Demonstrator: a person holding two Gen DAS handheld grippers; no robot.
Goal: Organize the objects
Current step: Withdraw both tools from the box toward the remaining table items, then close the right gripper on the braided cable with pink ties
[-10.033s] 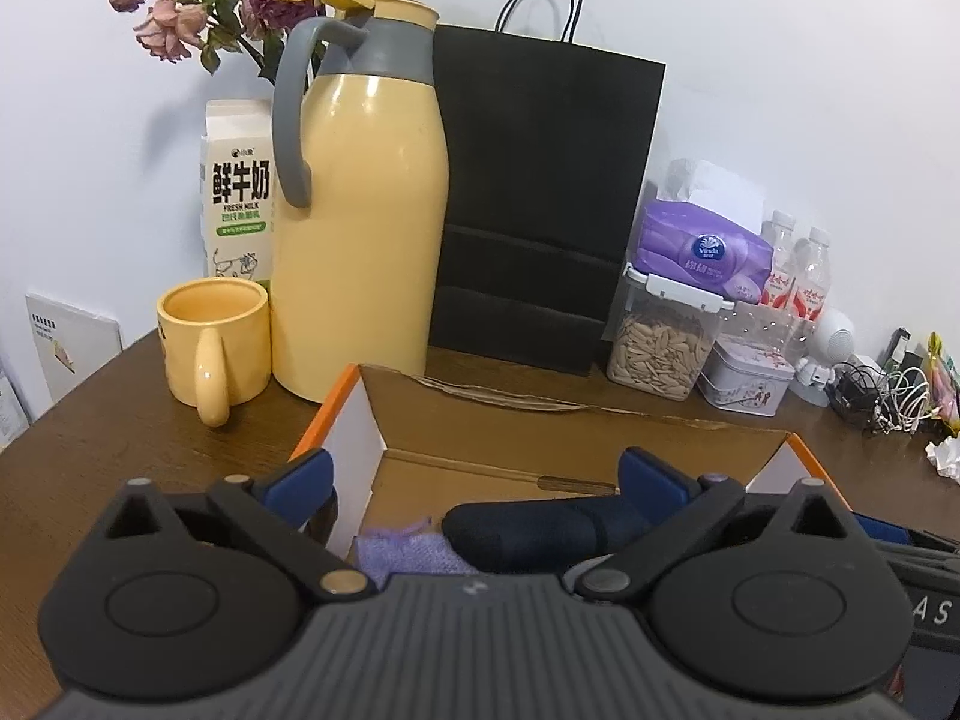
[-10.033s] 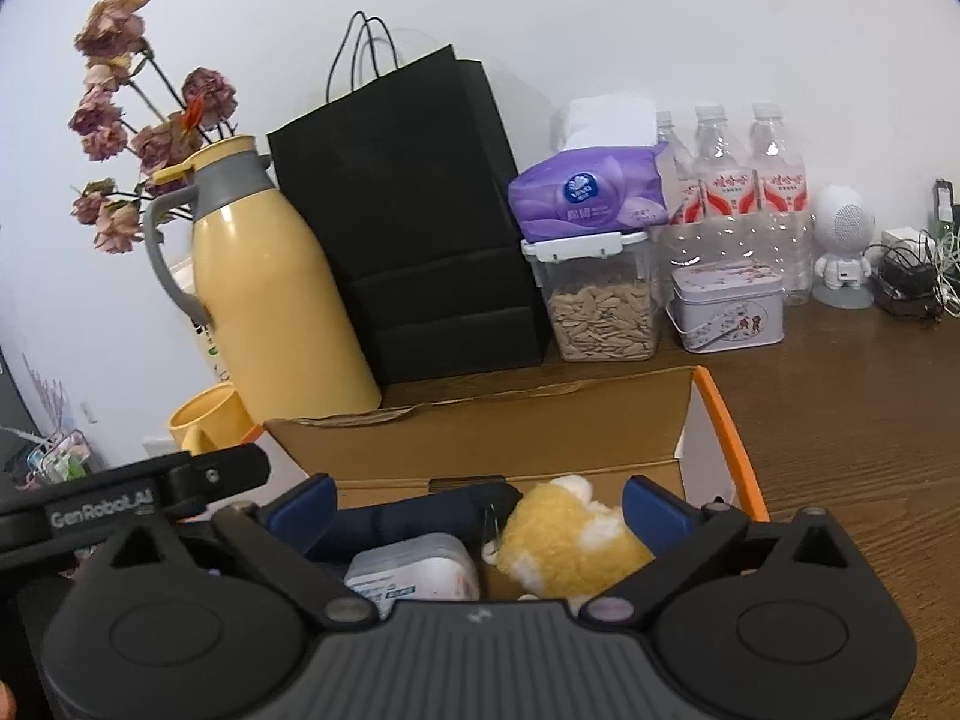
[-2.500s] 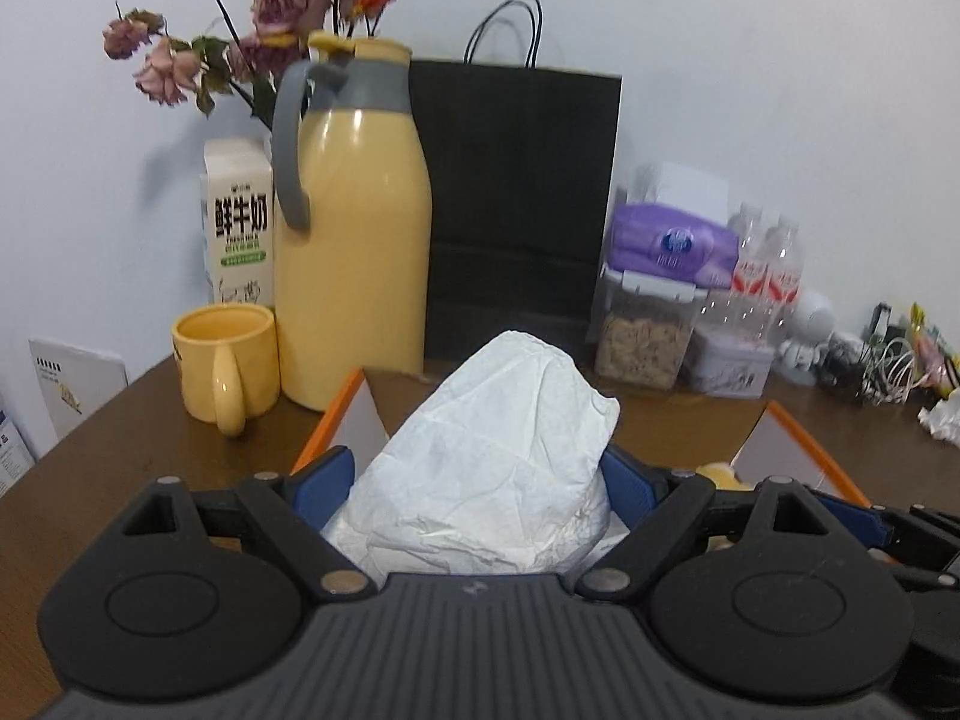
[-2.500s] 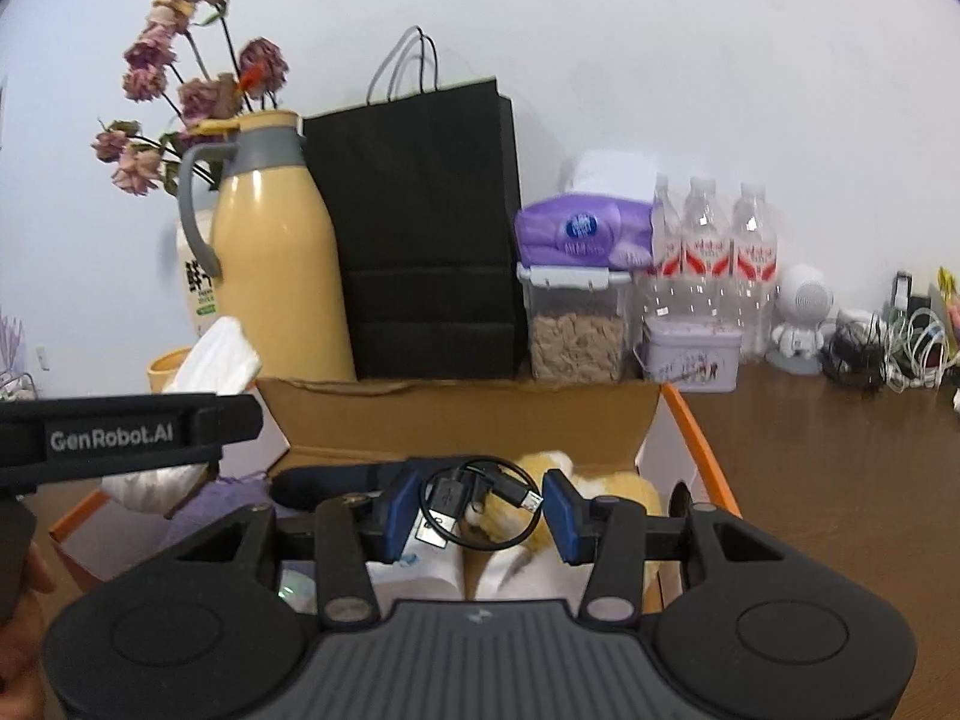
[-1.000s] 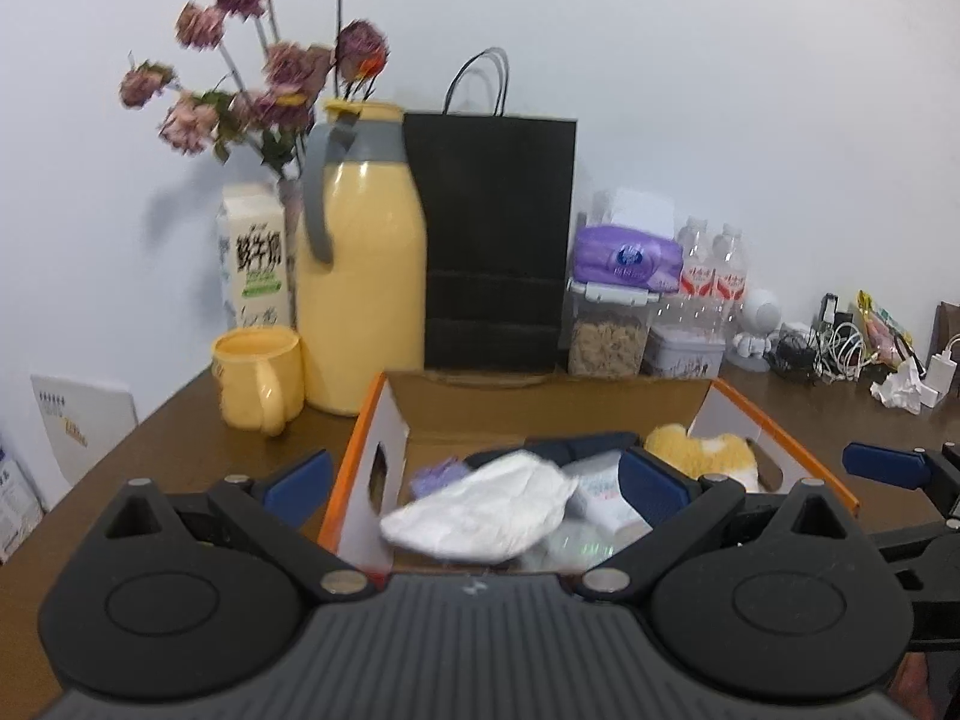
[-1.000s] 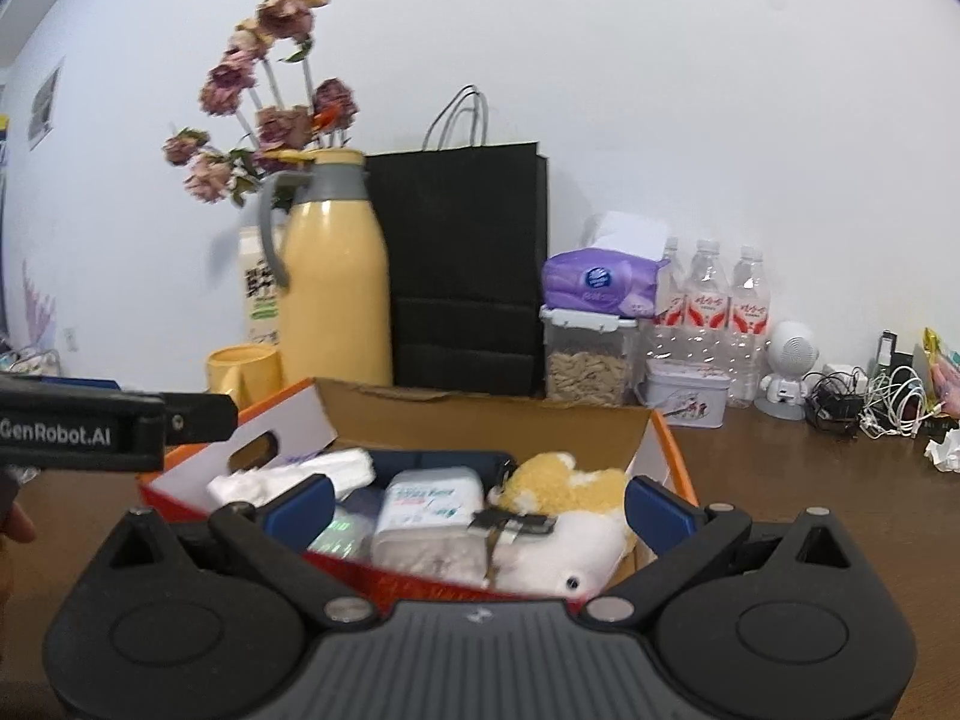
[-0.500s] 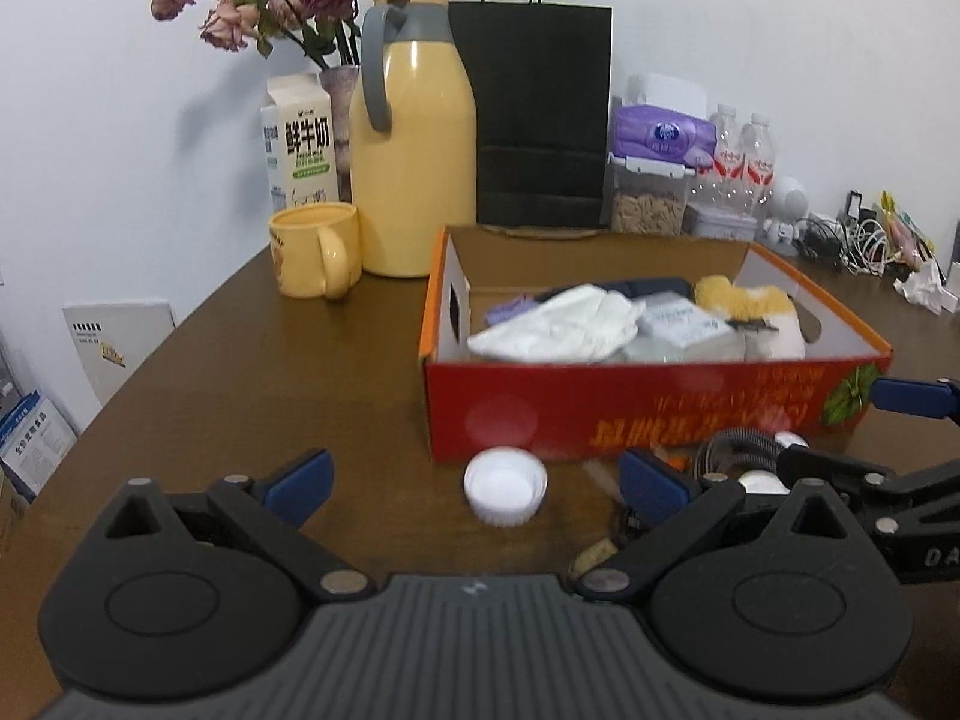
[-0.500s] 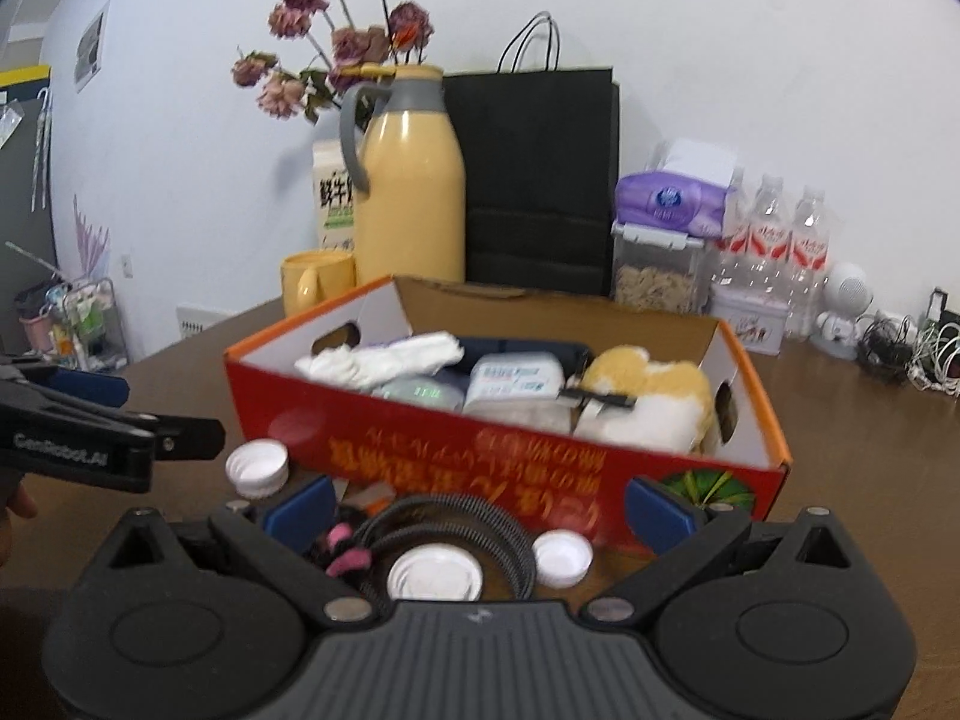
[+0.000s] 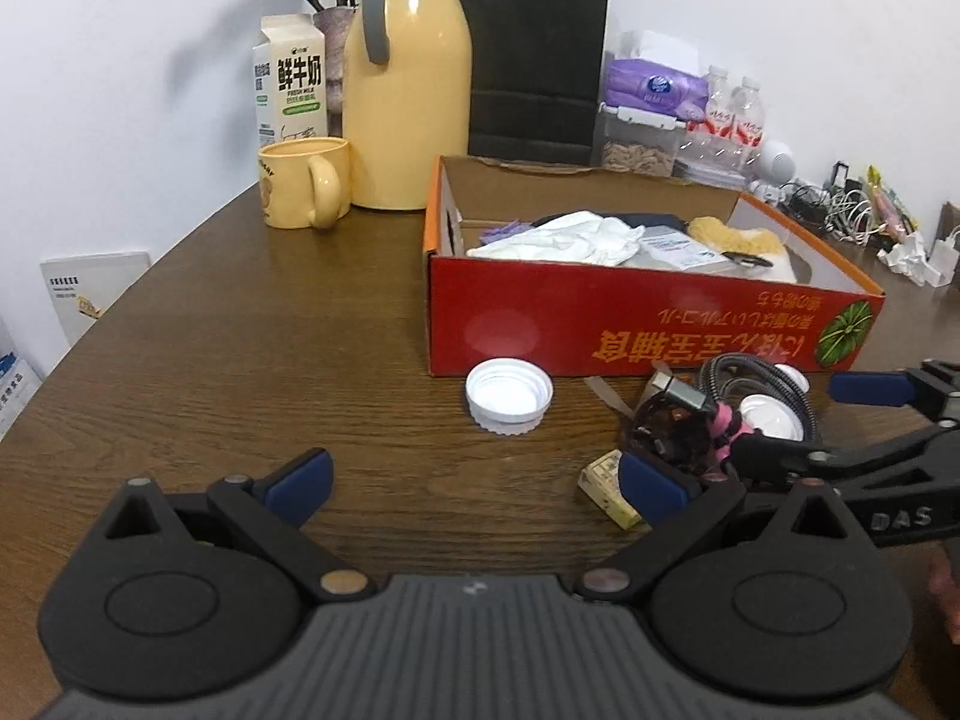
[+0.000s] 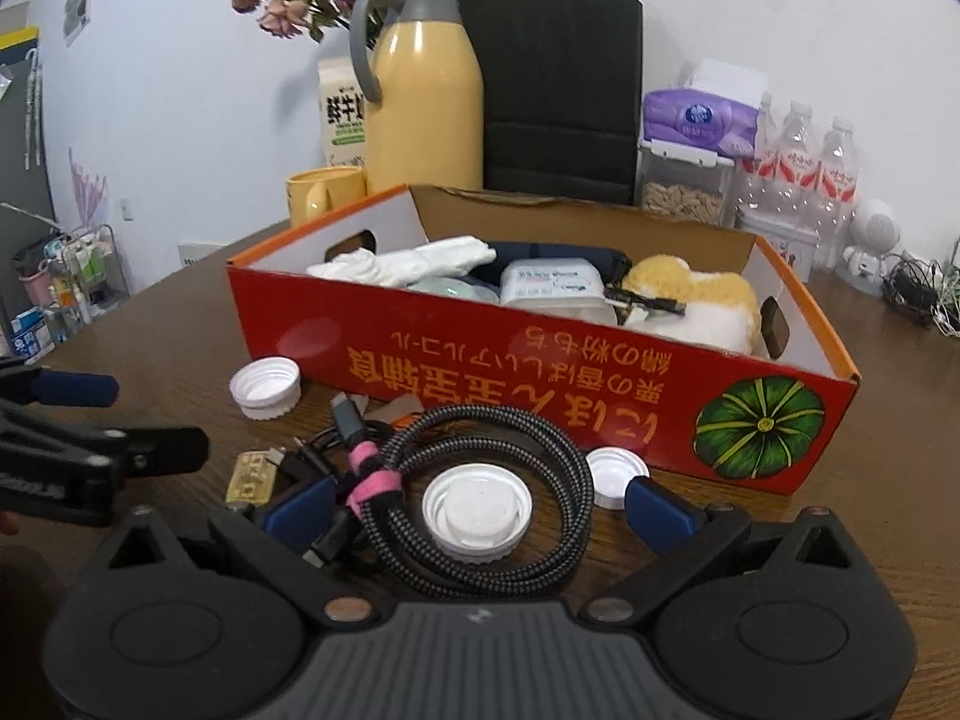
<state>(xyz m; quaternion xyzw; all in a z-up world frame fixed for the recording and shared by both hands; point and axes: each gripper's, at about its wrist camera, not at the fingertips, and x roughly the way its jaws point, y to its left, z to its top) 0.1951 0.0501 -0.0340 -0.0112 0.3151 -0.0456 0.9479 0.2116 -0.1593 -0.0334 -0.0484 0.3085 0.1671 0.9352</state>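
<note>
Red cardboard, printed with a green pumpkin, is what you are filling: the box (image 10: 540,372) sits on the wooden table (image 9: 240,360) and already holds a white cloth (image 10: 414,264), a wipes pack (image 10: 555,285) and a yellow plush toy (image 10: 690,294). What is left lies on the table in front of its near wall.

Your right gripper (image 10: 477,507) is spread wide and holds nothing; its blue pads flank the coiled braided cable (image 10: 492,480) (bound with a pink tie), and a large white cap (image 10: 477,510) lies inside the coil. A smaller white cap (image 10: 615,474) sits just beside the coil on the right, another cap (image 10: 266,387) lies to the left near the box, and a small yellow packet (image 10: 252,477) lies beside the cable's plug end.

Your left gripper (image 9: 474,477) is also released and empty, over bare table, with the left-hand cap (image 9: 509,396) ahead of it.

The likely trouble is the coil. Close on one strand and the loops may sag or unwind as you lift, dragging the cap inside it or snagging the packet and sweeping them across the table. Close too low and you may pinch cap and cable together, then lose the cap over the box wall. The two grippers are also near each other, so reaching for neighbouring items at once could make them collide.
</note>
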